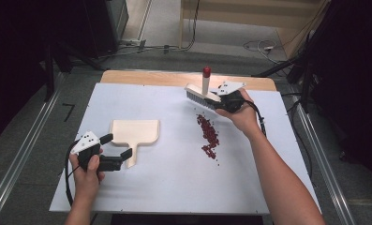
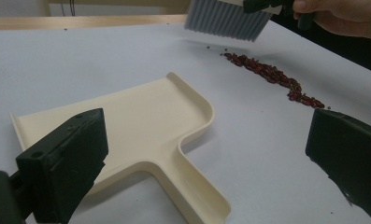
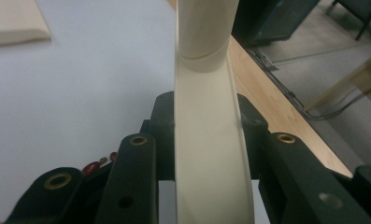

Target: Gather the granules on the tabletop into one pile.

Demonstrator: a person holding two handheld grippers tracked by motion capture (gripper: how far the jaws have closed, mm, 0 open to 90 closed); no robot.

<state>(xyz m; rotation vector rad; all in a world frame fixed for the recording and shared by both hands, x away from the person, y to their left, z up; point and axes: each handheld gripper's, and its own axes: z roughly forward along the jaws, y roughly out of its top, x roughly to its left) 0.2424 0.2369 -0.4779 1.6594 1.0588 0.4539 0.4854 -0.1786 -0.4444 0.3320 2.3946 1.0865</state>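
Brush: cream brush (image 1: 201,93) with grey bristles and a red-capped handle standing upright, held above the far part of the table, just beyond the far end of the beans; its back (image 3: 206,154) fills the gap between the jaws in the right gripper view, and its bristles (image 2: 227,19) hang clear of the sheet in the left gripper view.
Right gripper: right gripper (image 1: 221,100) clamped on the brush back, jaws pressing it from both sides.
Left gripper: left gripper (image 1: 117,146) with jaws spread wide apart and nothing between them, low over the near left of the table, pointing at the dustpan handle; its tips (image 2: 197,154) frame that handle in its own view.
Dustpan: cream dustpan (image 1: 134,131) lying flat on the sheet, handle toward the person, well apart from the beans; seen again at (image 2: 141,126).
Beans: red beans (image 1: 208,133) in a narrow line on the sheet, right of the dustpan, also at (image 2: 272,74); a few show beside the jaws at (image 3: 96,164).
Table: white sheet over a wooden table (image 1: 174,183).
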